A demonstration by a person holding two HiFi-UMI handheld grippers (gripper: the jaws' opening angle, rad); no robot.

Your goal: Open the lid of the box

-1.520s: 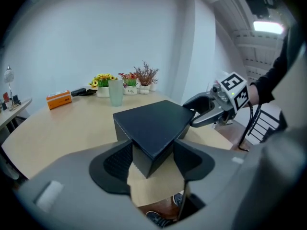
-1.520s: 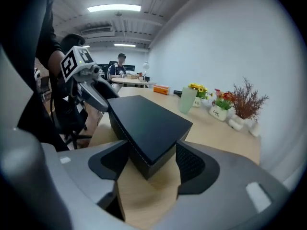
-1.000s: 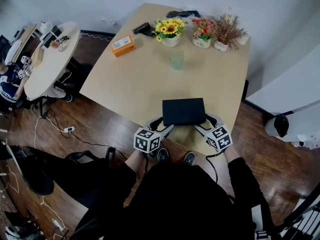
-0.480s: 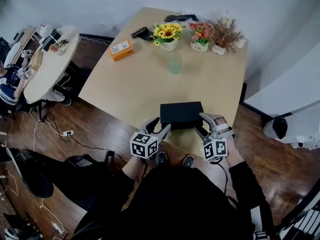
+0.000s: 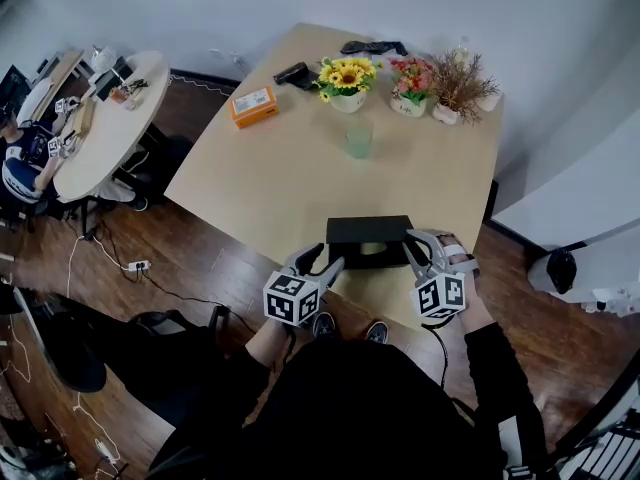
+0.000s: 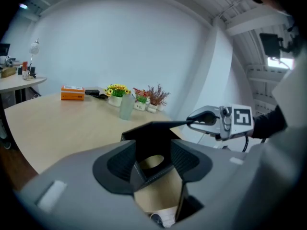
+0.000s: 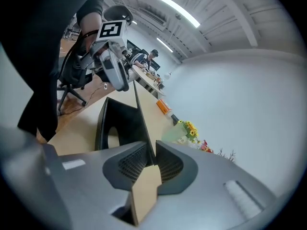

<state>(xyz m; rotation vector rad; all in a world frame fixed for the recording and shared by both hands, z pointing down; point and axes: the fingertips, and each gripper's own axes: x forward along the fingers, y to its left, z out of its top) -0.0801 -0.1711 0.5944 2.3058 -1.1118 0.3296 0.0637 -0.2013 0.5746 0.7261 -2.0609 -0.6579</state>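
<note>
The black box (image 5: 368, 232) lies at the table's near edge. Its thin lid (image 6: 158, 125) is tilted up at the right end over the body, which has an oval cutout (image 7: 114, 137). My right gripper (image 5: 411, 245) is shut on the lid's edge (image 7: 144, 128), and its jaws are still closing. My left gripper (image 5: 326, 264) has the box's left corner (image 6: 152, 147) between its jaws. They are closing, and I see no firm press. The left gripper view shows the right gripper (image 6: 194, 122) at the lid's far corner.
Further back on the tan table (image 5: 270, 178) stand a pale green cup (image 5: 359, 139), an orange packet (image 5: 252, 105), flower pots (image 5: 347, 76) and dark items (image 5: 293, 72). A round side table (image 5: 100, 118) with a seated person is at the left. The wooden floor lies below.
Both grippers drew in at the box's near corners. The right jaws closed on the lid and its right end came up. The left jaws narrowed around the left corner.
</note>
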